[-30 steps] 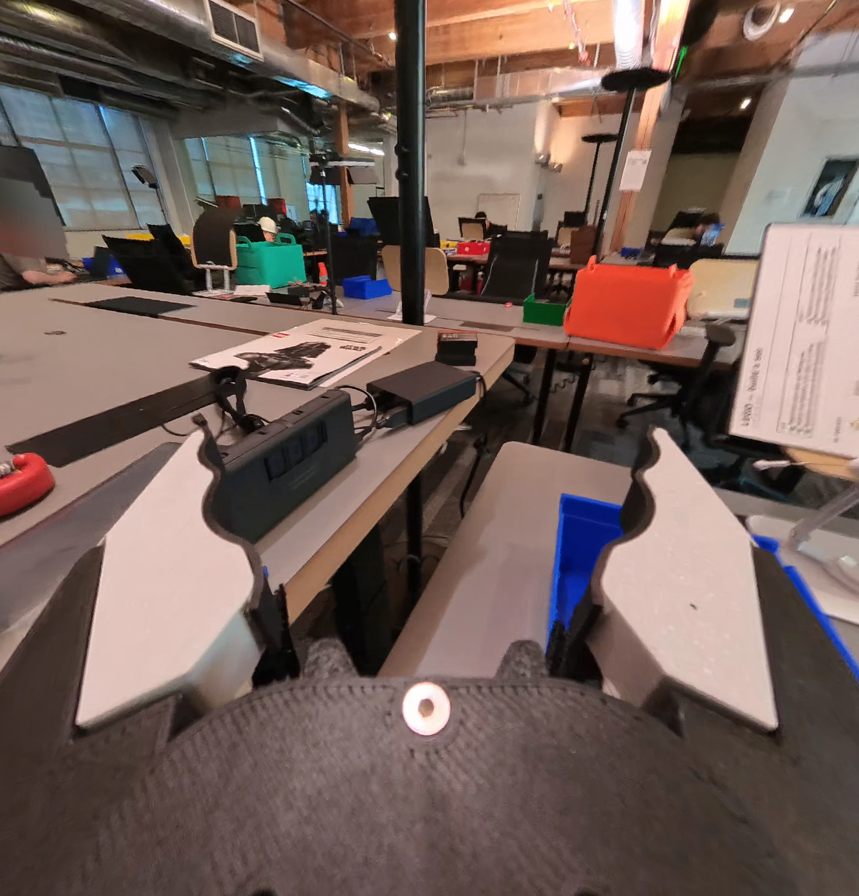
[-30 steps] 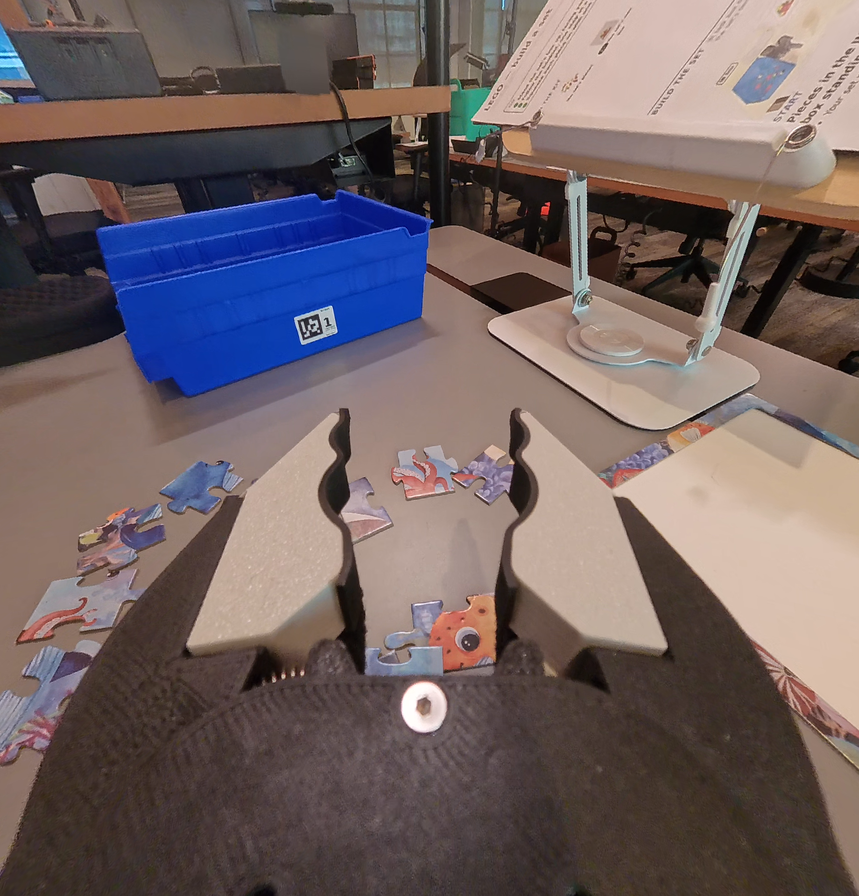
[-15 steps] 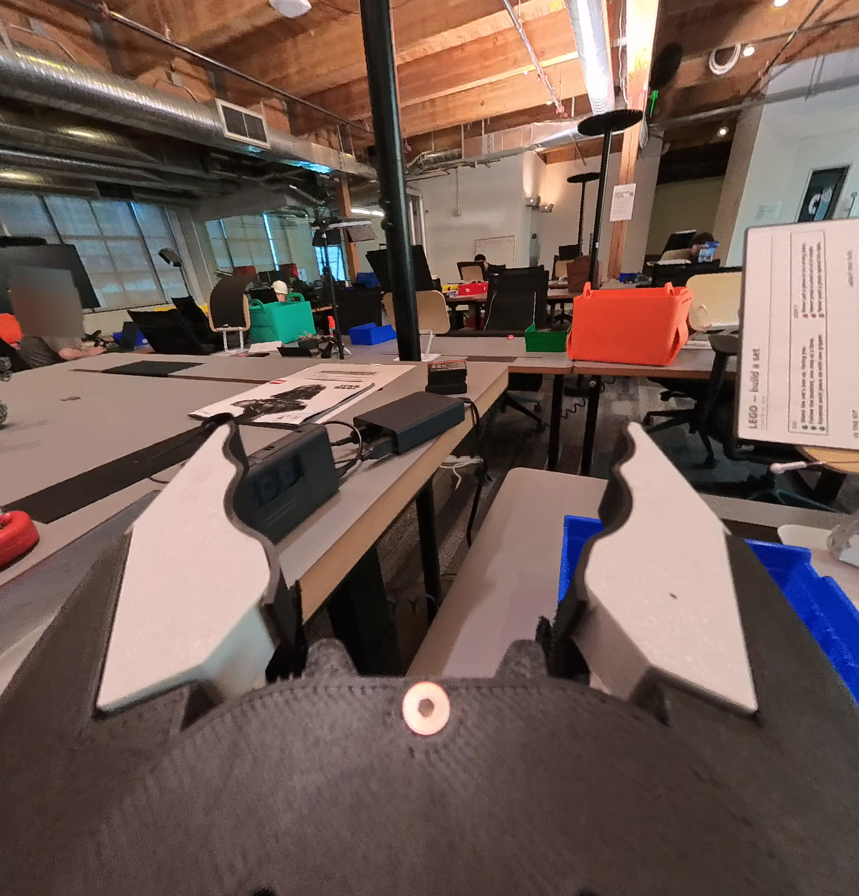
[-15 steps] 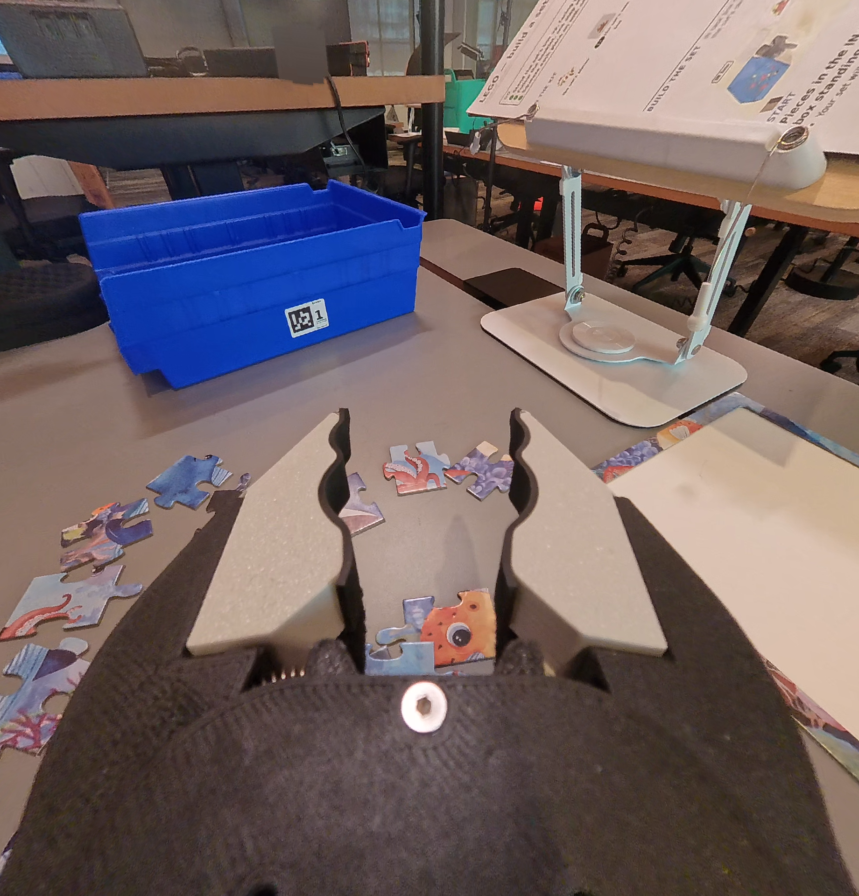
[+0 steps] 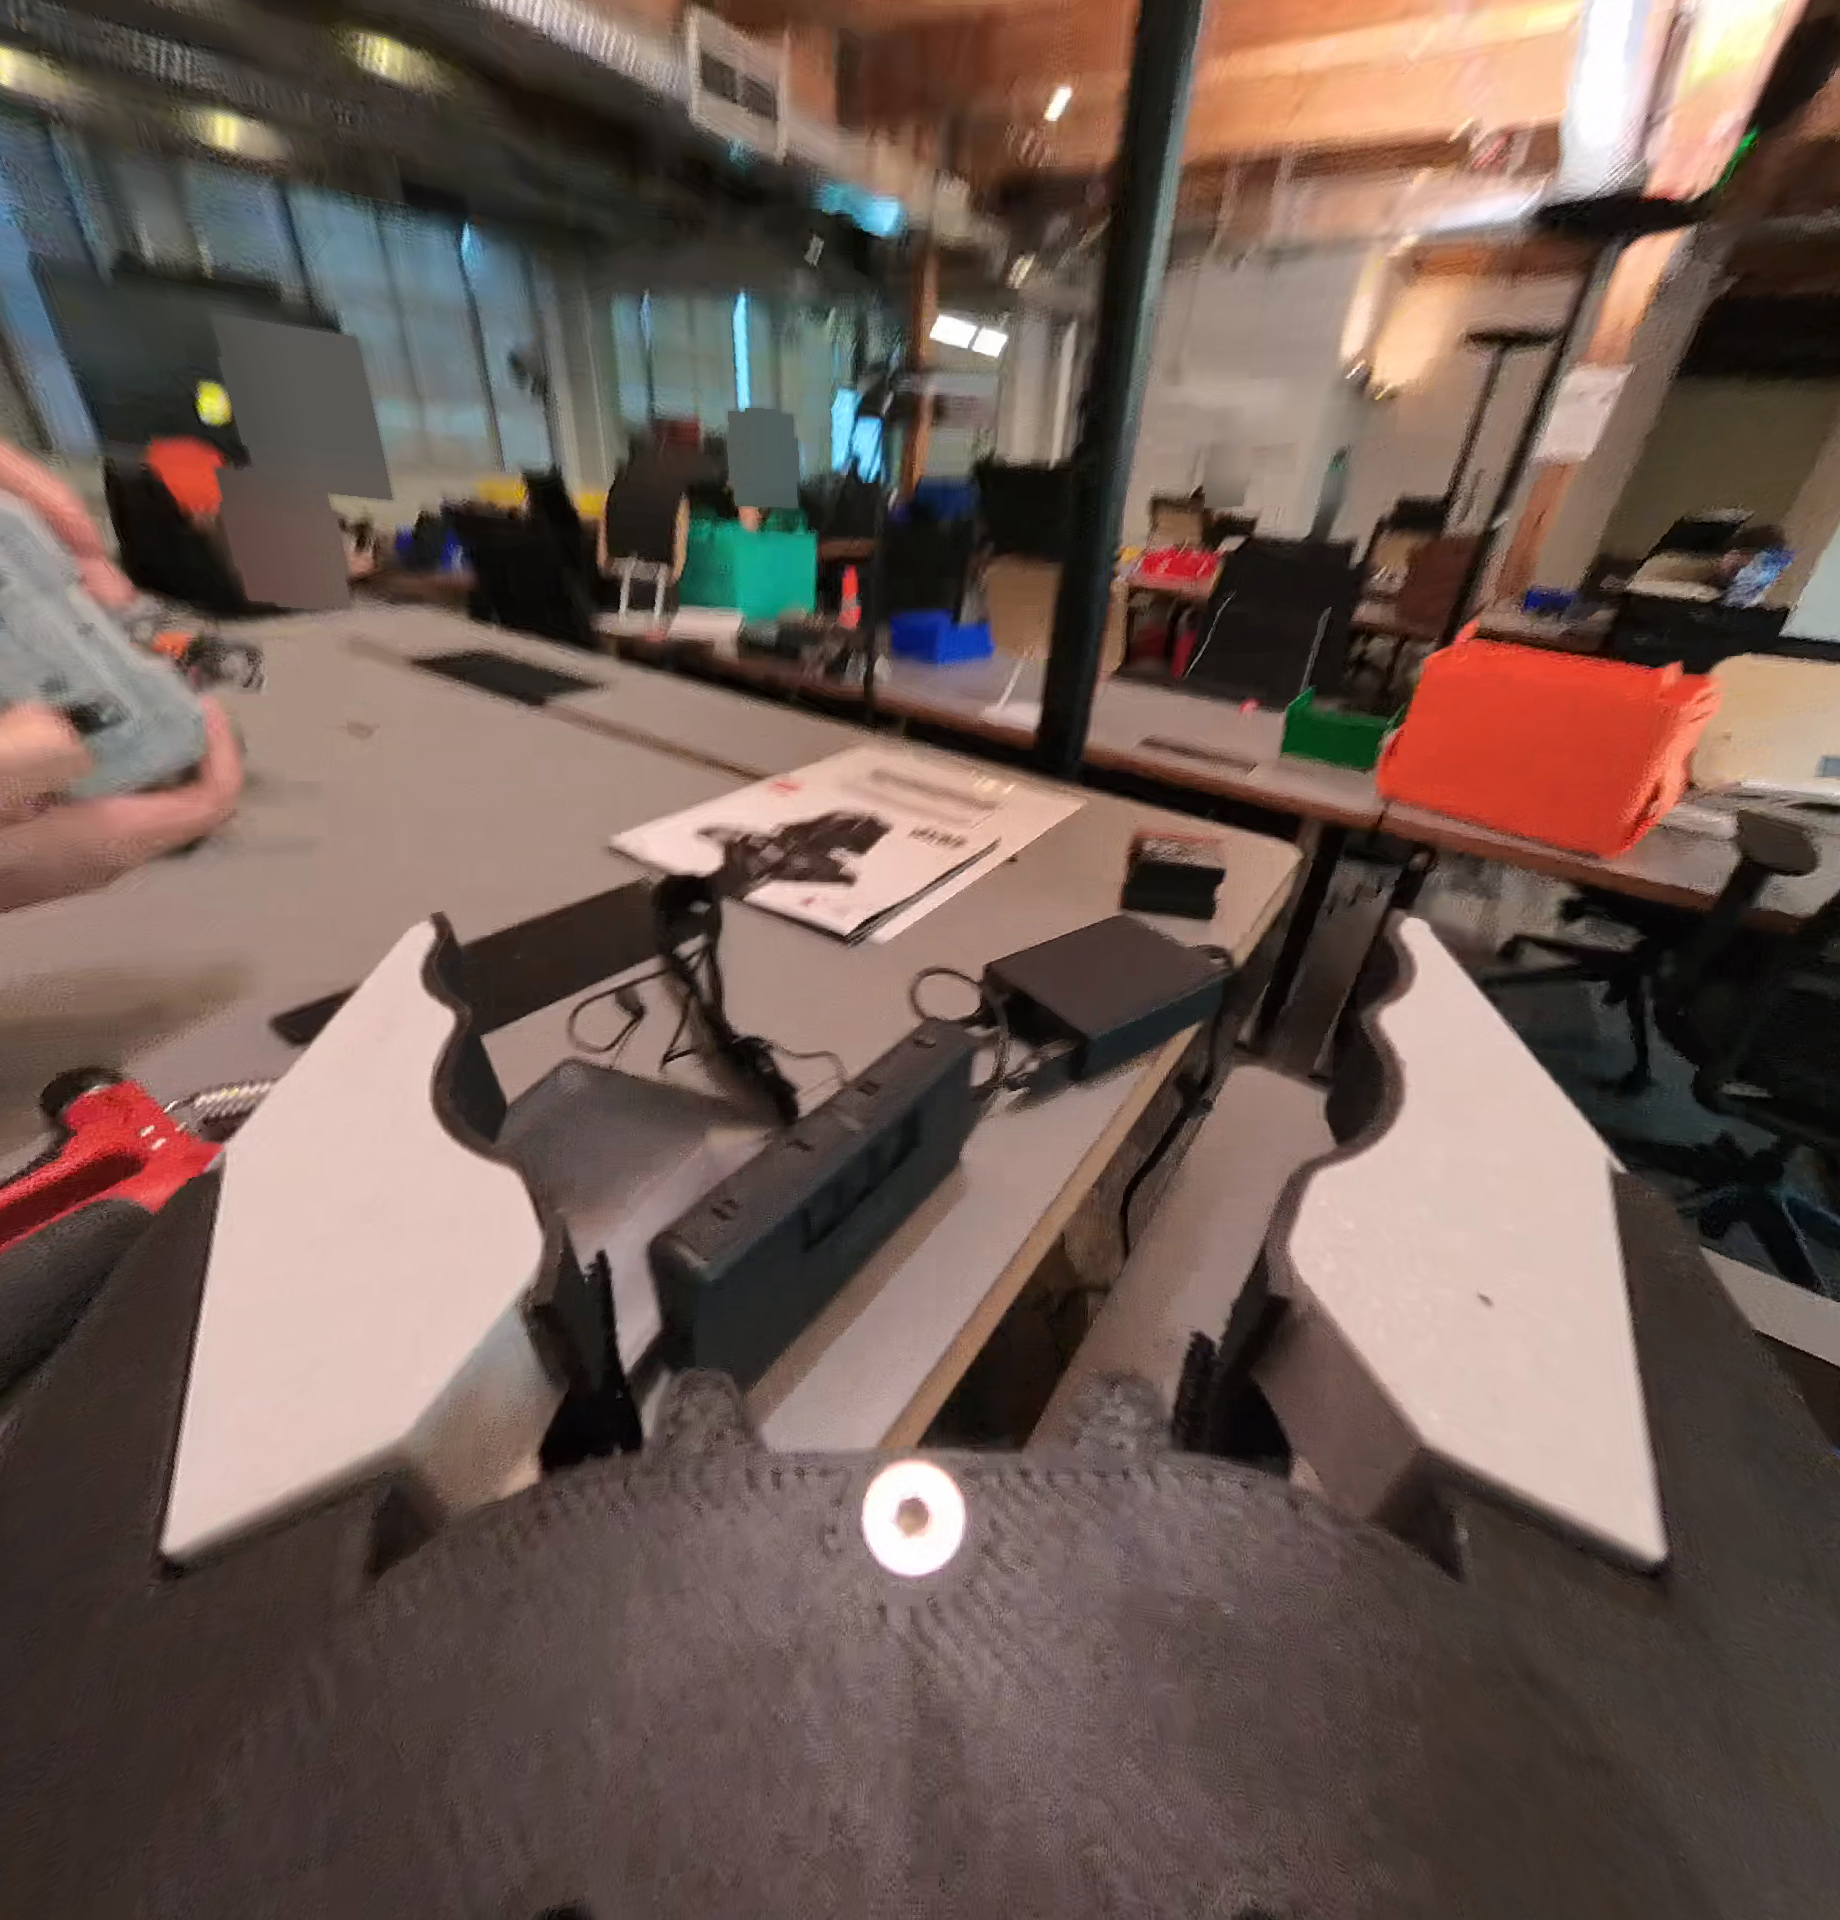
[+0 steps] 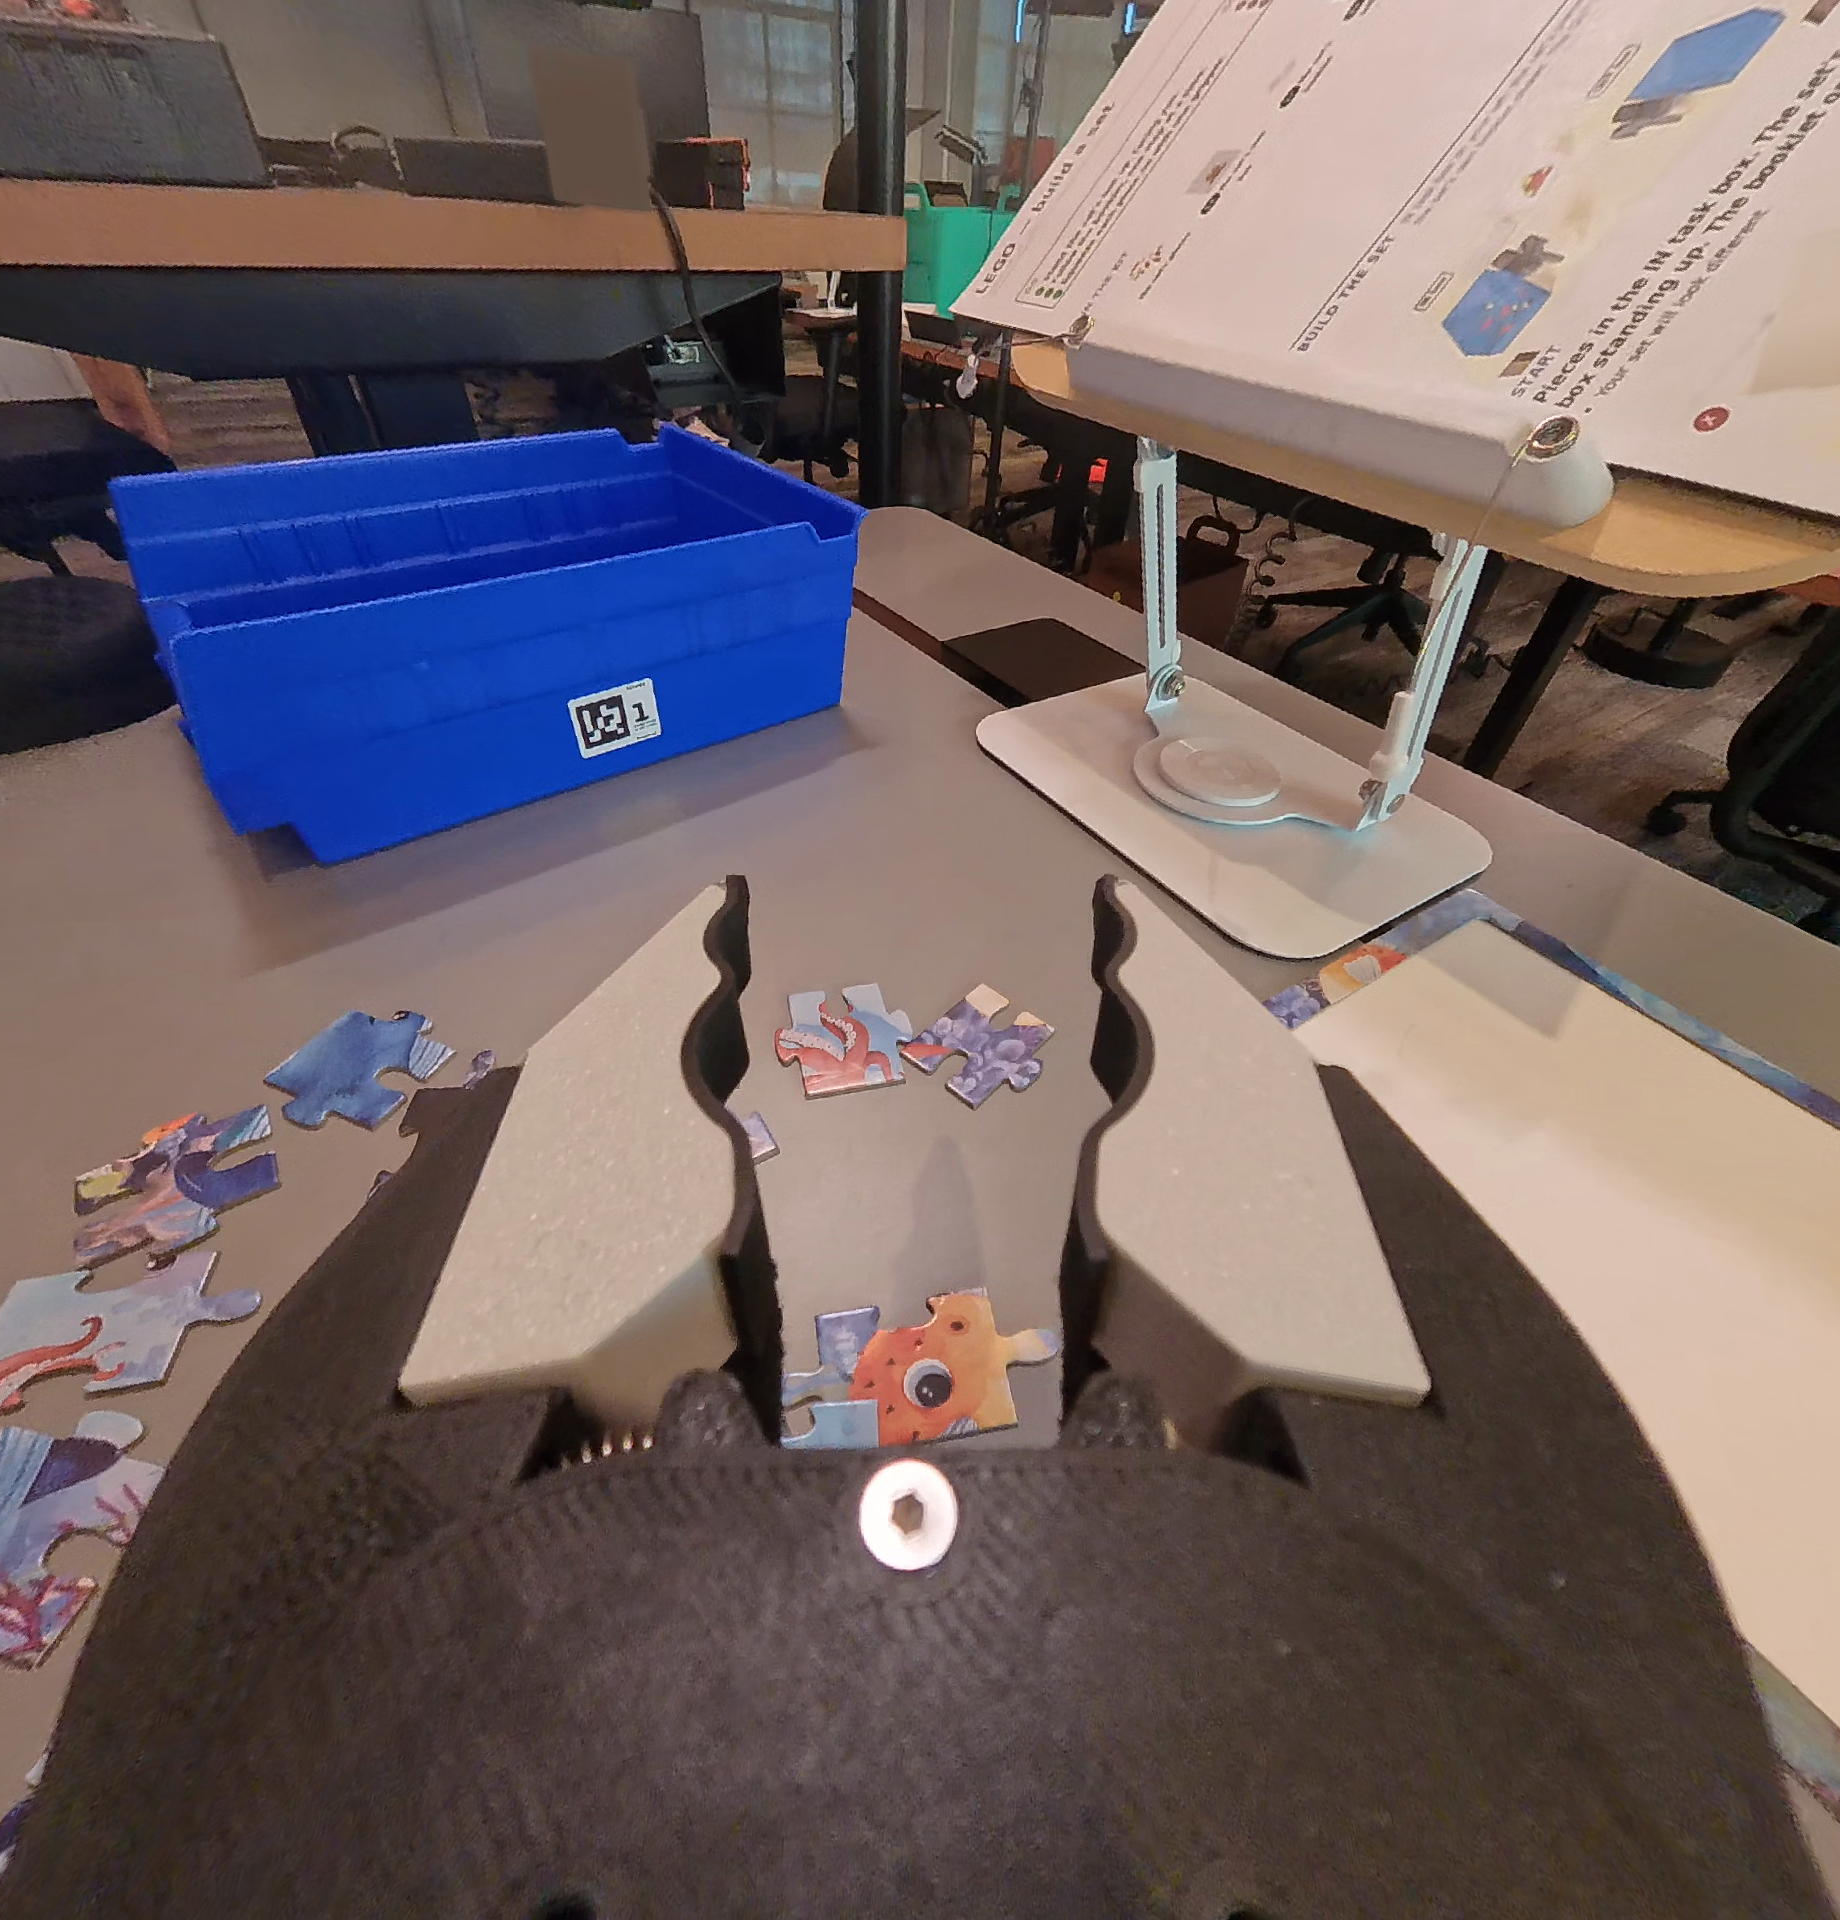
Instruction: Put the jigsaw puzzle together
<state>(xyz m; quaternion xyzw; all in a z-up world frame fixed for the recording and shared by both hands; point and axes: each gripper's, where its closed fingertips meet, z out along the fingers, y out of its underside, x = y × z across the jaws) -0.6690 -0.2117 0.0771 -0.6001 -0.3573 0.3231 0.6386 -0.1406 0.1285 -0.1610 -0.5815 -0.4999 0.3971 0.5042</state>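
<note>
In the right wrist view my right gripper [image 6: 916,904] is open and empty, low over the grey table [image 6: 895,831]. An orange fish puzzle piece [image 6: 931,1371] lies on the table between the bases of its fingers. Two joined pieces, red and purple [image 6: 911,1044], lie just ahead of the fingertips. Several loose pieces [image 6: 173,1184] lie to the left. The white puzzle board with a coloured border [image 6: 1622,1247] lies at the right. My left gripper [image 5: 921,925] is open and empty, held up and pointing across the room. No puzzle piece shows in its blurred view.
A blue bin [image 6: 480,623] stands at the back left of the table and a white stand holding an instruction sheet [image 6: 1259,790] at the back right. In the left wrist view a neighbouring desk holds black boxes [image 5: 822,1184], cables, a booklet [image 5: 854,831]; a person's hand [image 5: 54,769] holds a grey object. Spacing between my two grippers at the tips: around 65 cm. From the right gripper's tips to the orange fish puzzle piece [image 6: 931,1371] is close to 12 cm.
The left gripper has swung left and tilted down, so the blue bin and sheet have left its view and a hand has come in. The right gripper has barely moved.
</note>
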